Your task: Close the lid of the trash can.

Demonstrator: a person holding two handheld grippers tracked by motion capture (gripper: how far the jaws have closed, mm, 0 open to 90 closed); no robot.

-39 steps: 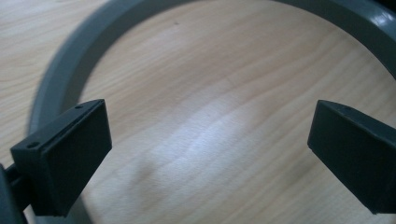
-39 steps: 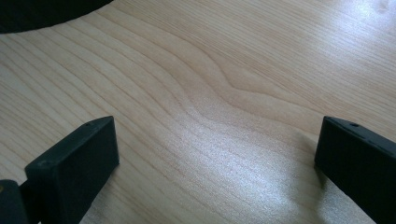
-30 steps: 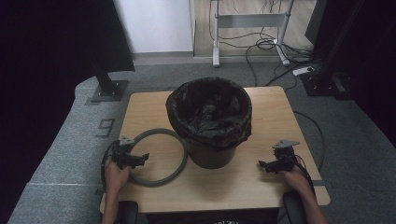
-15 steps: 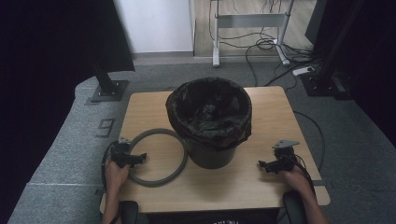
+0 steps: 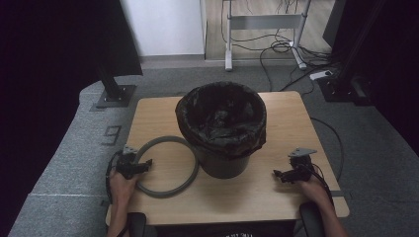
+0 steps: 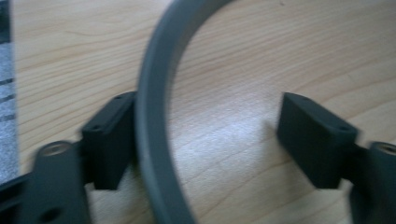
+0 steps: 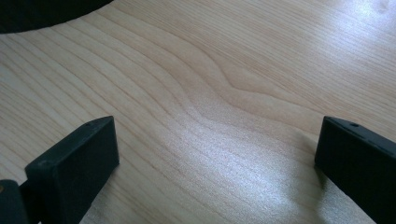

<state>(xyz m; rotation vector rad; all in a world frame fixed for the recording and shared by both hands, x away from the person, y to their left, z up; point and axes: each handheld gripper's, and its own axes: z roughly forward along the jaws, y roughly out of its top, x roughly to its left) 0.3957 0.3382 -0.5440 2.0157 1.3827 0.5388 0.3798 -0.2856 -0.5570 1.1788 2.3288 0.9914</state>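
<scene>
**Left claw closing around grey ring on worktop**

Straddling the grey ring [image 6: 154, 116] with the left claw [image 6: 210, 140]: jaws just closing, one pad touching the ring's outer edge, the other pad well apart on the inner side, so not yet gripping. Hovering low over bare wood, the gripper view slightly blurred. Lying flat on the worktop [image 5: 276, 197], the ring [image 5: 190, 170] sitting at the front left, its far side touching or just beside the base of the bin [image 5: 222, 165]. Standing upright near the middle of the worktop, the bin carrying a black liner [image 5: 220, 118] folded over its rim. Resting at the front right, well apart from the ring, the right claw [image 7: 215, 154] staying wide open with nothing between its jaws, pointing toward the bin's base.
</scene>
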